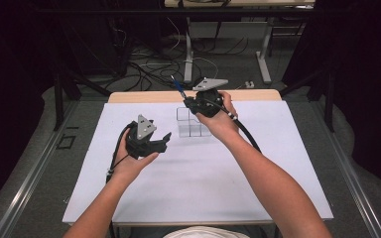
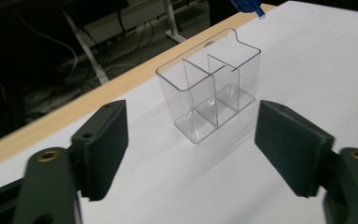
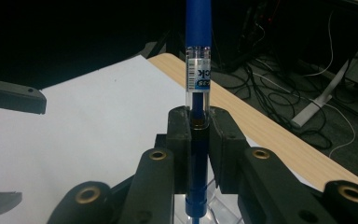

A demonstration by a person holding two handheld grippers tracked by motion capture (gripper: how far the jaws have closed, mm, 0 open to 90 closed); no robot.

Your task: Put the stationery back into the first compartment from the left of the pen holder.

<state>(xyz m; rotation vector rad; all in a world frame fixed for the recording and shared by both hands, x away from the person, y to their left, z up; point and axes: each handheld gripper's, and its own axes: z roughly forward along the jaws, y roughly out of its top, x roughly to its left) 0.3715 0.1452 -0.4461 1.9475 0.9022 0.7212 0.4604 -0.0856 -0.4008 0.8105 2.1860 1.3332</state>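
Right gripper view, pen (image 3: 197, 70) clamped between jaws

Item count at this moment:

- Grippers: two. The left gripper (image 1: 162, 141) and the right gripper (image 1: 187, 103) each sit in one of the person's hands. Each has two black jaws, four jaws in total.
- Hands: two, the left hand (image 1: 131, 163) and the right hand (image 1: 219, 121).
- Grey three-cornered plates: two, one on top of each gripper.
- Pens: one blue pen (image 3: 197, 70), between the right gripper's jaws.
- Clear plastic organizers: one clear organizer (image 2: 209, 100), with three compartments visible in the left gripper view.
- Tables: one table (image 1: 278, 148) with a white top; further table legs stand on the floor behind it.
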